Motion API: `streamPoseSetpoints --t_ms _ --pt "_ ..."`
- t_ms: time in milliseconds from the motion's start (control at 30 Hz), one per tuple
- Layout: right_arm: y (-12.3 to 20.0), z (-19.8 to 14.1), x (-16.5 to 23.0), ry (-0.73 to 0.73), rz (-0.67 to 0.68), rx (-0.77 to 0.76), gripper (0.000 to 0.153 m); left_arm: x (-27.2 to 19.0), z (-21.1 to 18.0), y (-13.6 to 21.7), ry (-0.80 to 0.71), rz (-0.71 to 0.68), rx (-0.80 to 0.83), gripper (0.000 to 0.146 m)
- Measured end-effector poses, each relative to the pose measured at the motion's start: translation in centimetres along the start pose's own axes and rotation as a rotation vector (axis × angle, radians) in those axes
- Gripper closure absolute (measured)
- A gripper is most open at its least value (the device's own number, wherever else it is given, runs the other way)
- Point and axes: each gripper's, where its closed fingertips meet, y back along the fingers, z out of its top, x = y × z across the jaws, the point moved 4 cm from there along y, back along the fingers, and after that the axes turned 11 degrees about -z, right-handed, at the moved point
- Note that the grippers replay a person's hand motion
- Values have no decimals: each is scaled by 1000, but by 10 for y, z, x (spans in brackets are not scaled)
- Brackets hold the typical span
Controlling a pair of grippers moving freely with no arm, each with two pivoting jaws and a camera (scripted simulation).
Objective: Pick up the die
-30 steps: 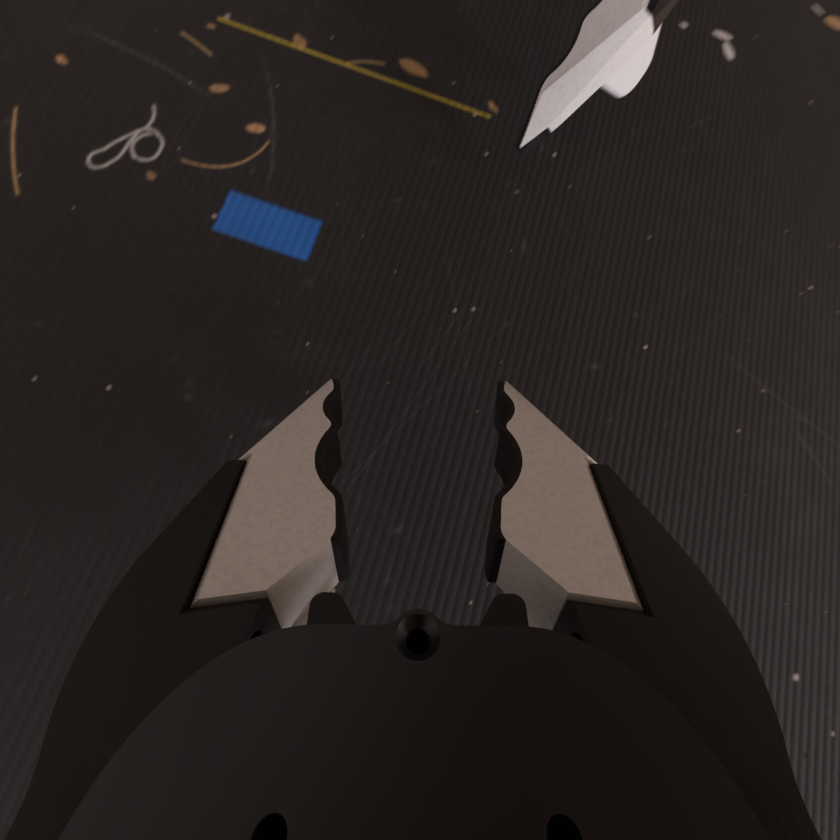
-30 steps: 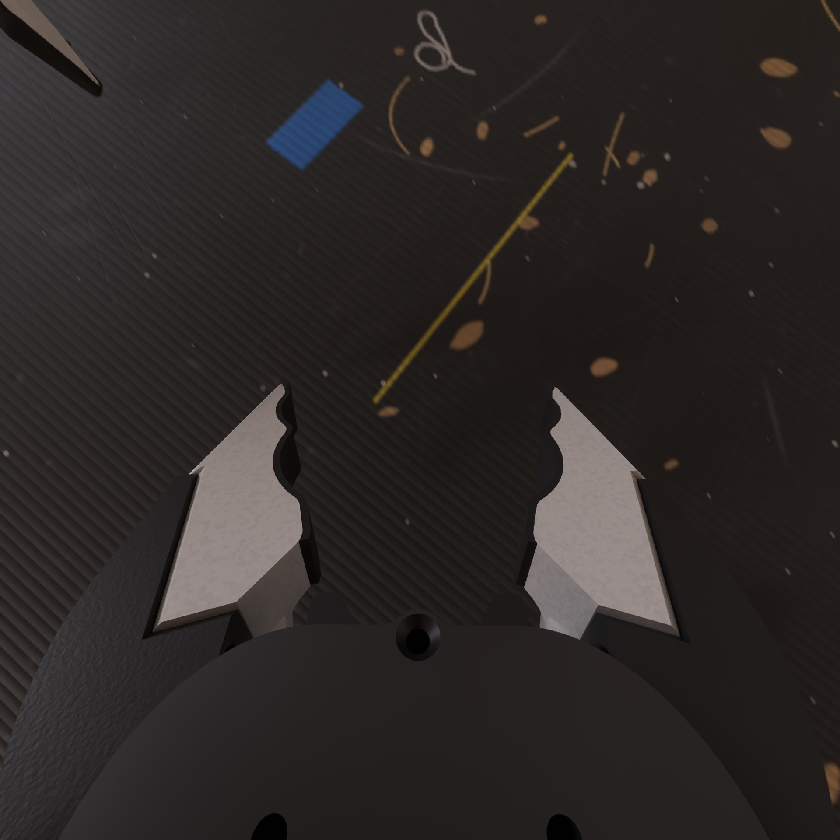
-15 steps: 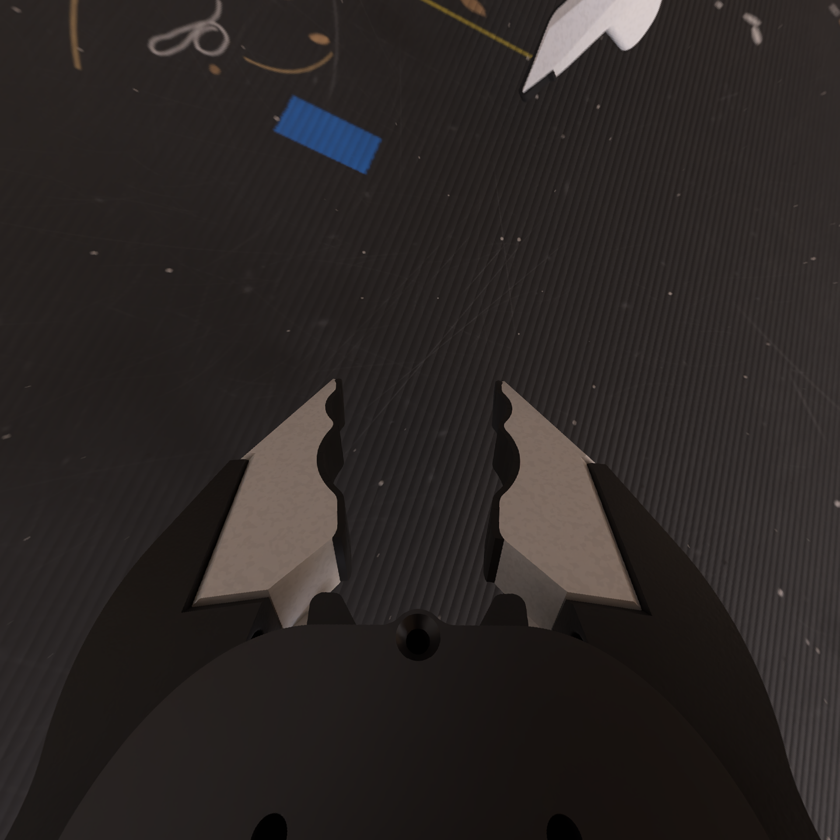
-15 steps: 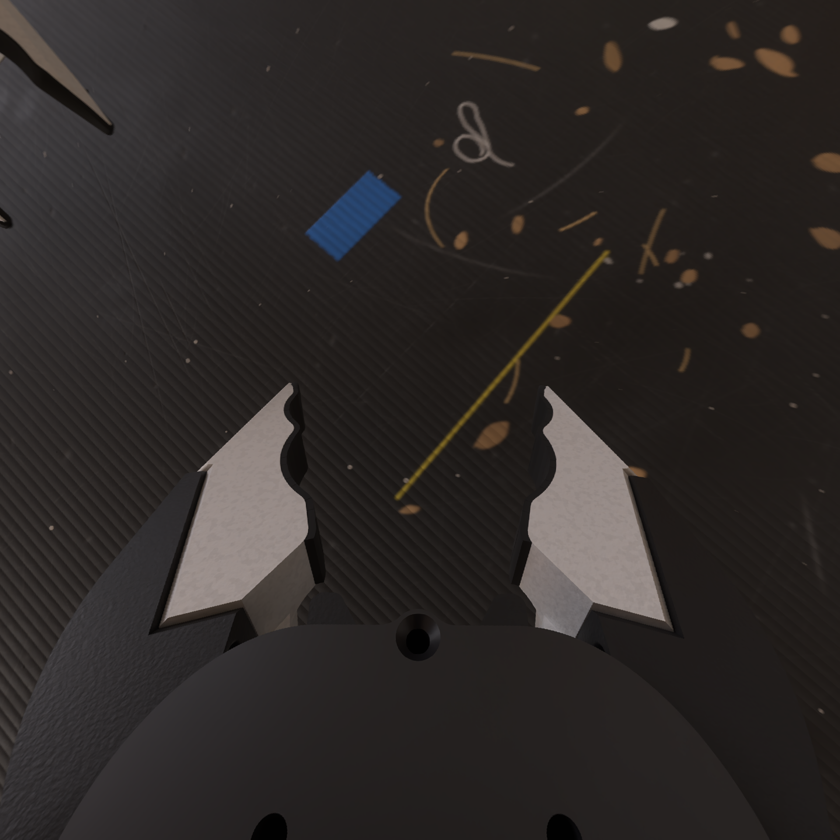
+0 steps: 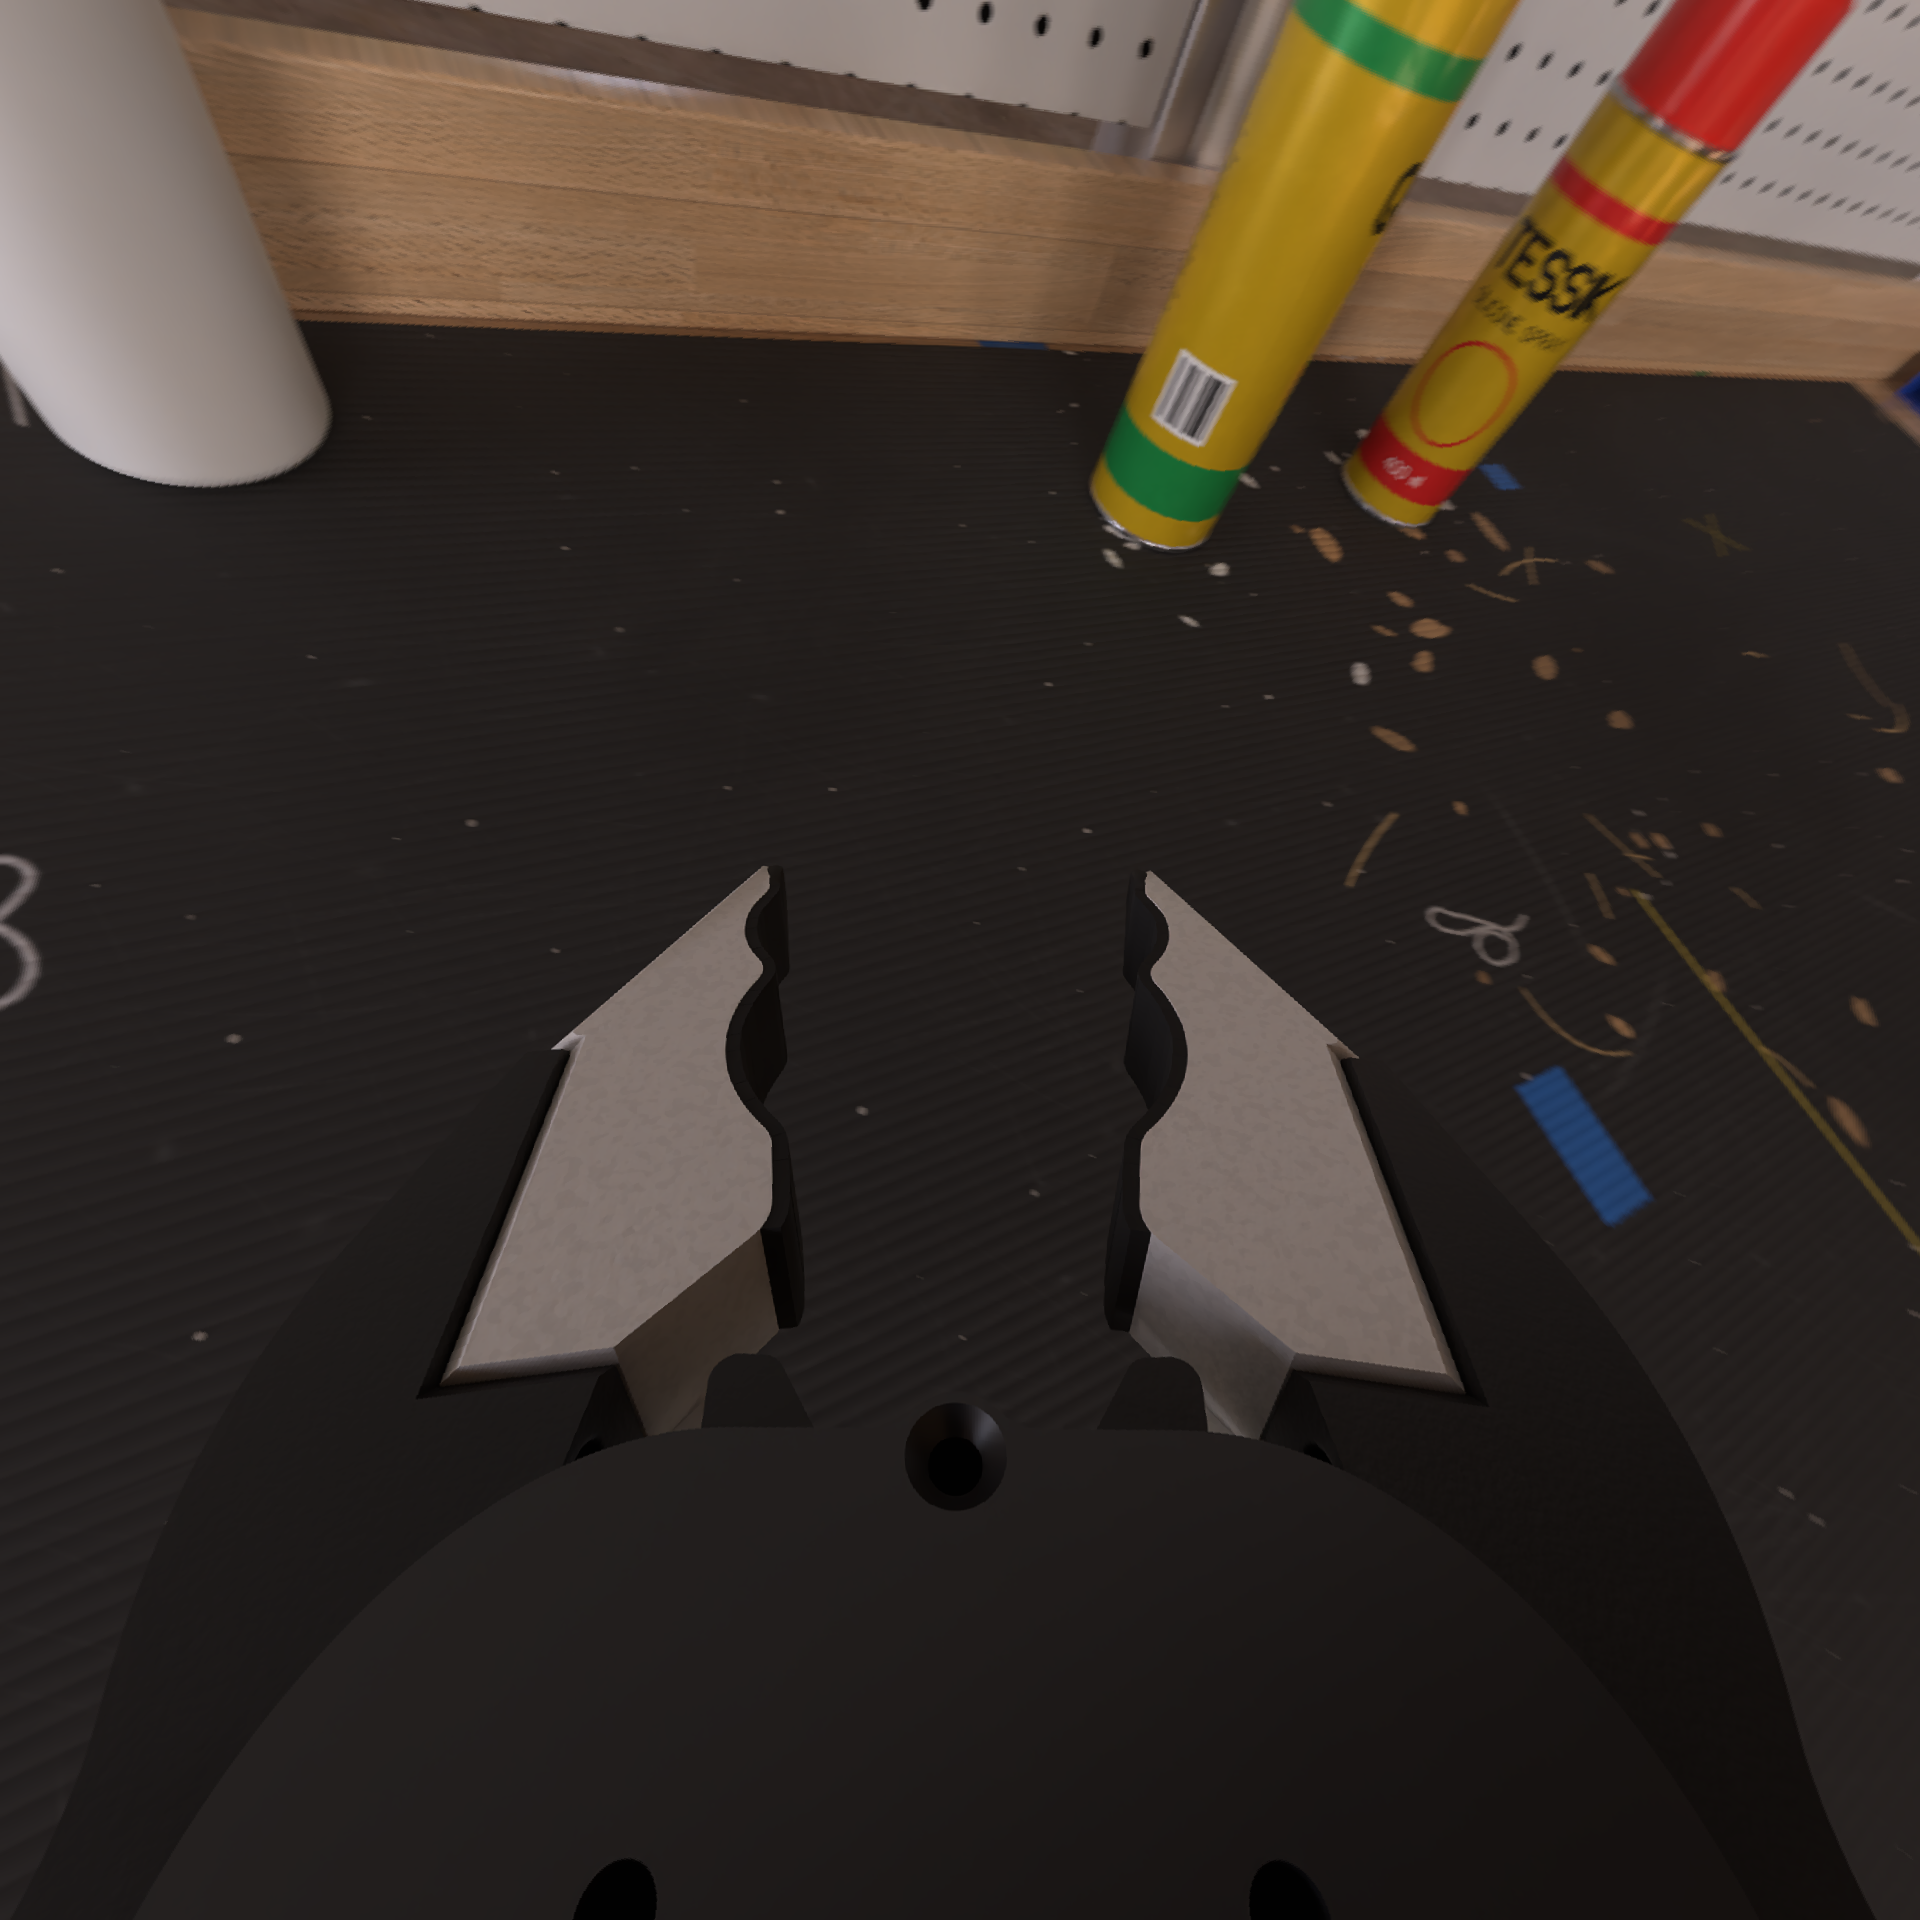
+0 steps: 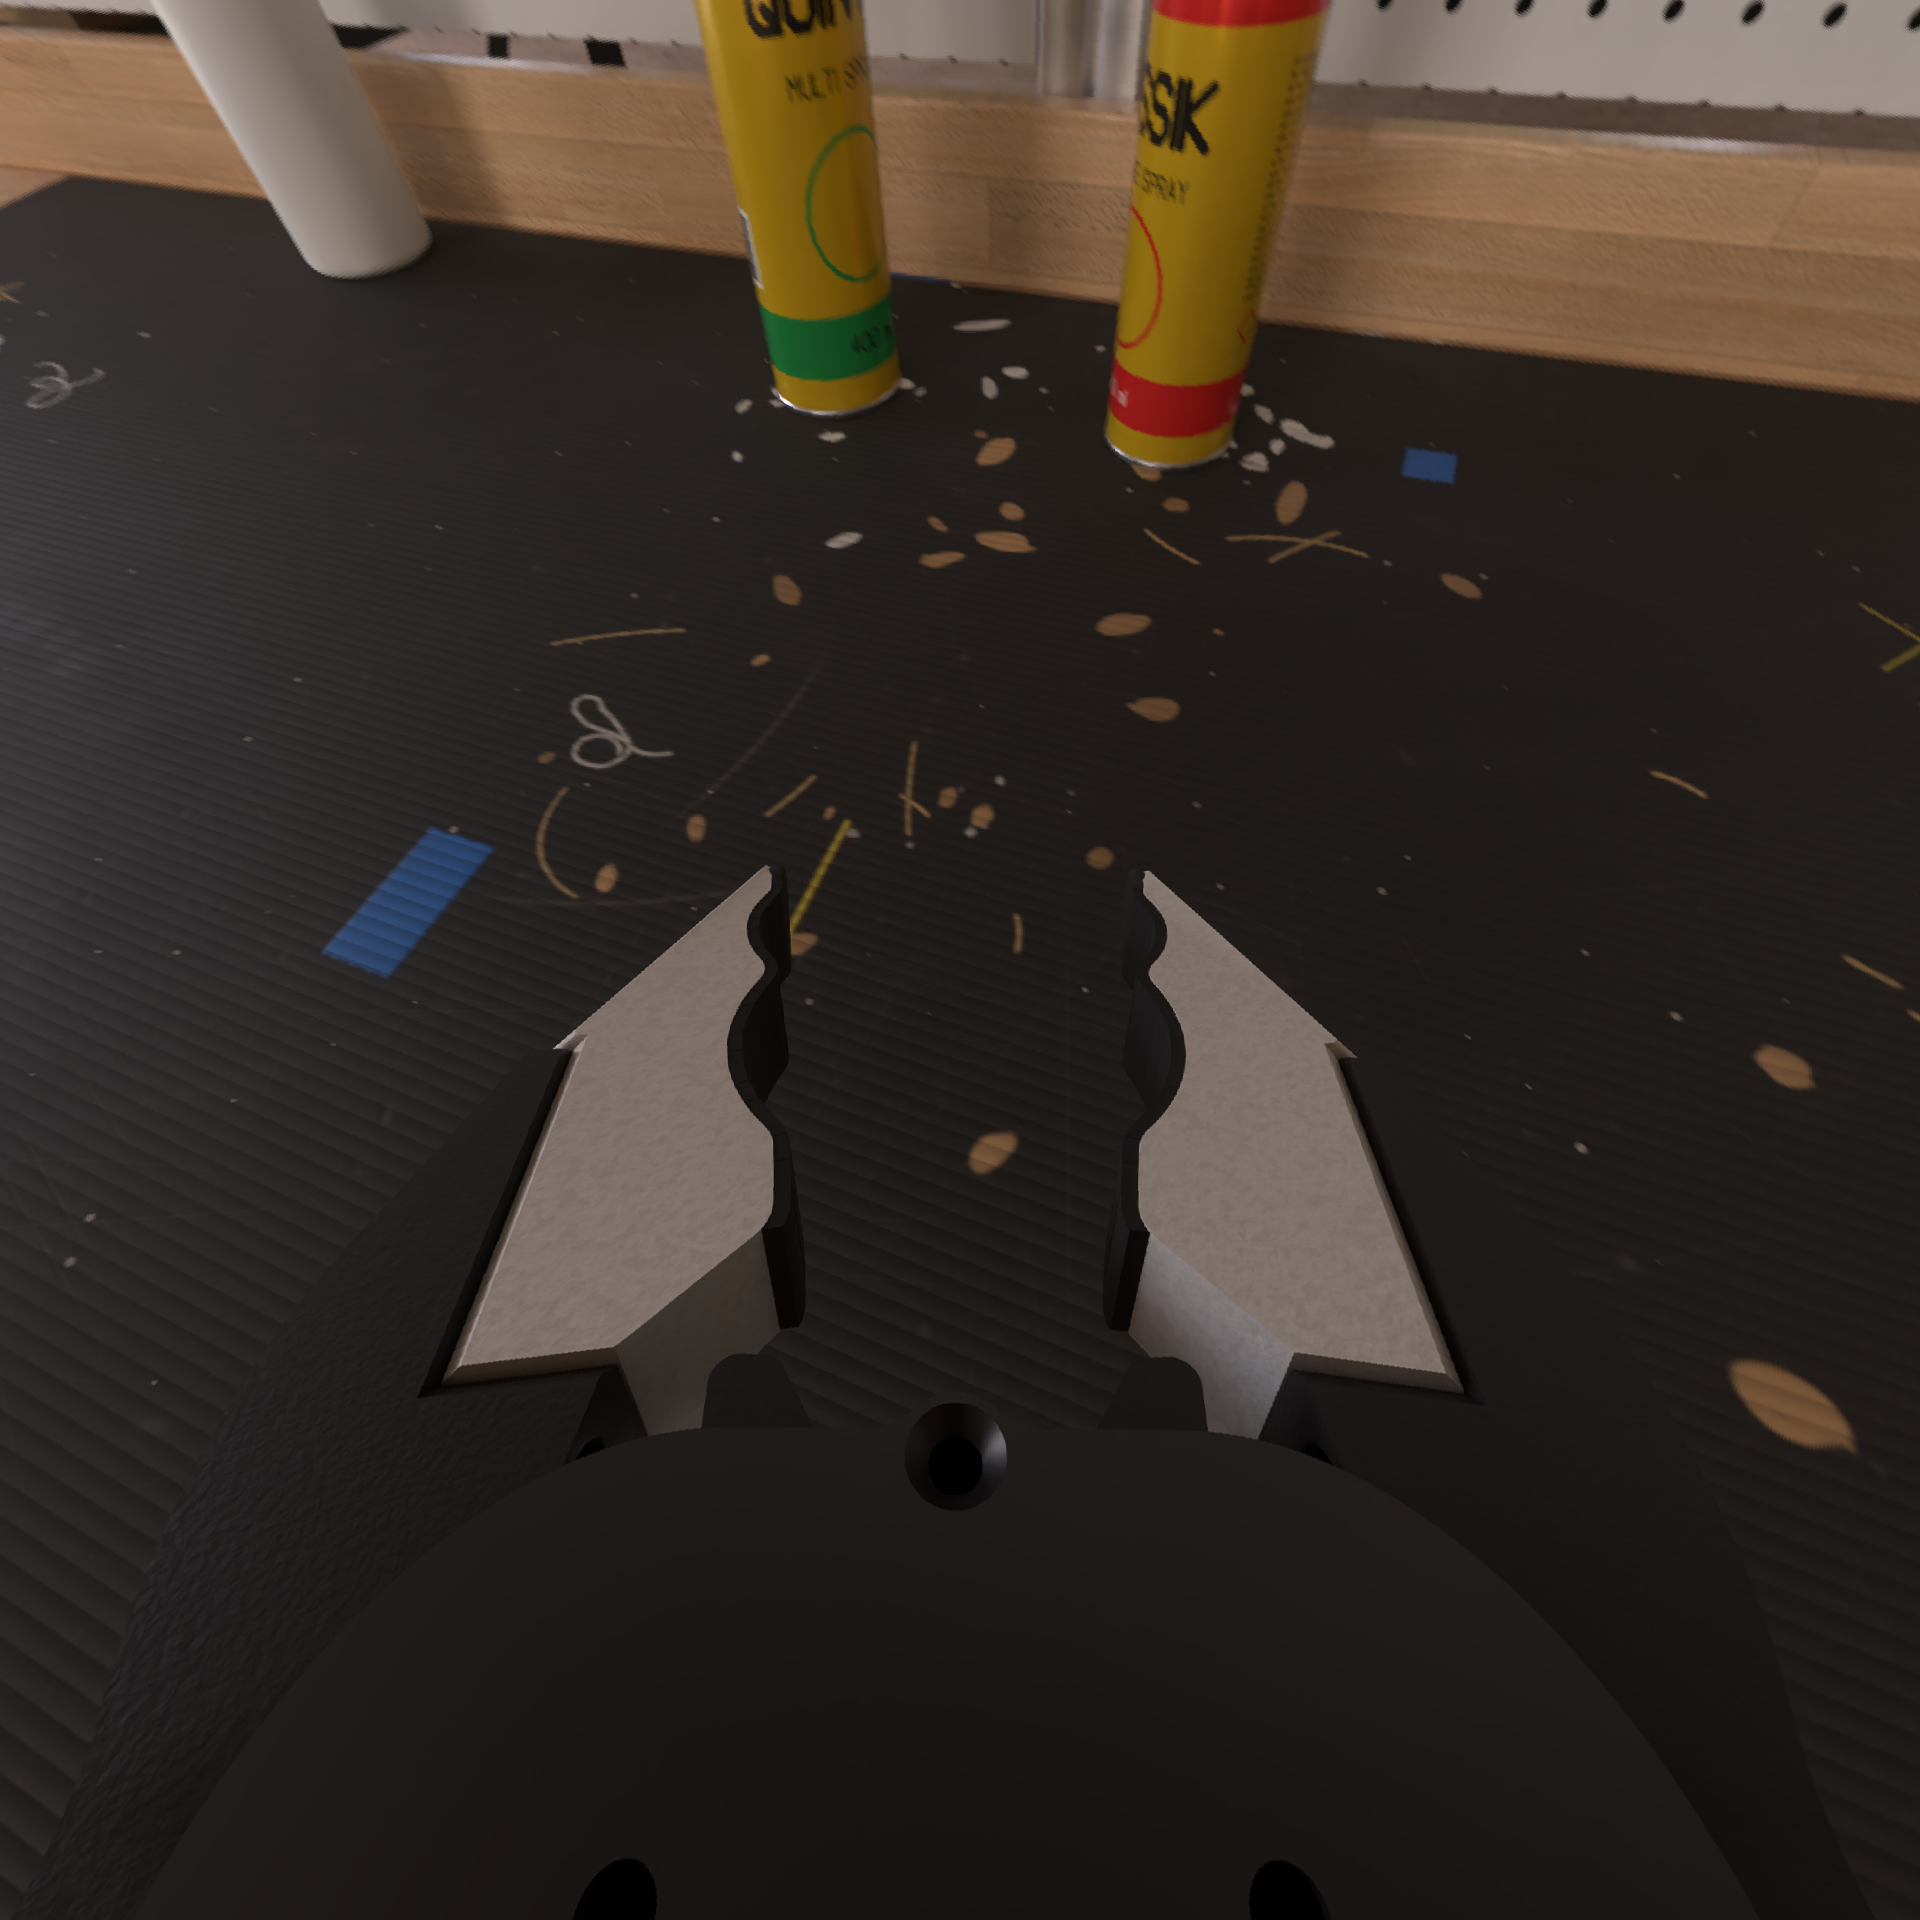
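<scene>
Both your left tongs [image 5: 956,883] and right tongs [image 6: 956,883] have tipped up from the bench [image 5: 727,675], jaws apart and empty. Two spray cans [image 6: 831,208] now show far off, but no die, so keep searching.

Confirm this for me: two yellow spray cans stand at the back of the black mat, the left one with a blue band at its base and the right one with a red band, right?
Not quite. The left spray can has a green band at its base, not blue, as the right wrist view shows. The rest holds: both yellow cans stand at the back of the black mat, and the right can has a red band.
</scene>
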Motion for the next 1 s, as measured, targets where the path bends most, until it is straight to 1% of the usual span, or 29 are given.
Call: streamPoseSetpoints --t_ms 100,233,300,367,433,533,600,700,767,833,867,1000 --pt "0 -2 -9 -17 -20 37 89 15 -3 -3 -10 41 4 81" --pt "4 -6 -33 -32 -103 74 91 24 -7 0 12 58 -20 83" --pt "16 -8 -54 -21 -186 92 92 21 -7 1 26 43 -27 83" --pt "31 -12 -75 -21 -256 110 97 15 -6 0 27 18 -37 83" --pt "44 -21 -91 -40 -282 142 99 7 -3 -4 15 -3 -34 83" --pt "55 -37 -107 -50 -299 194 99 -3 -2 -14 -19 -28 -1 84" --pt "58 -47 -111 -50 -295 221 99 -10 -1 -18 -28 -35 17 84" --pt "63 -59 -110 -62 -243 251 103 -18 8 -22 -40 -36 -2 84" --pt "73 -65 -113 -69 -222 256 106 -13 13 -27 -33 15 -5 84" --pt "86 -71 -117 -88 -207 264 113 -10 21 -33 2 21 -3 84" --pt "92 -73 -117 -101 -197 263 114 -11 26 -36 14 15 -13 84" --pt "106 -81 -102 -109 -163 256 116 -19 50 -44 7 25 -61 84"
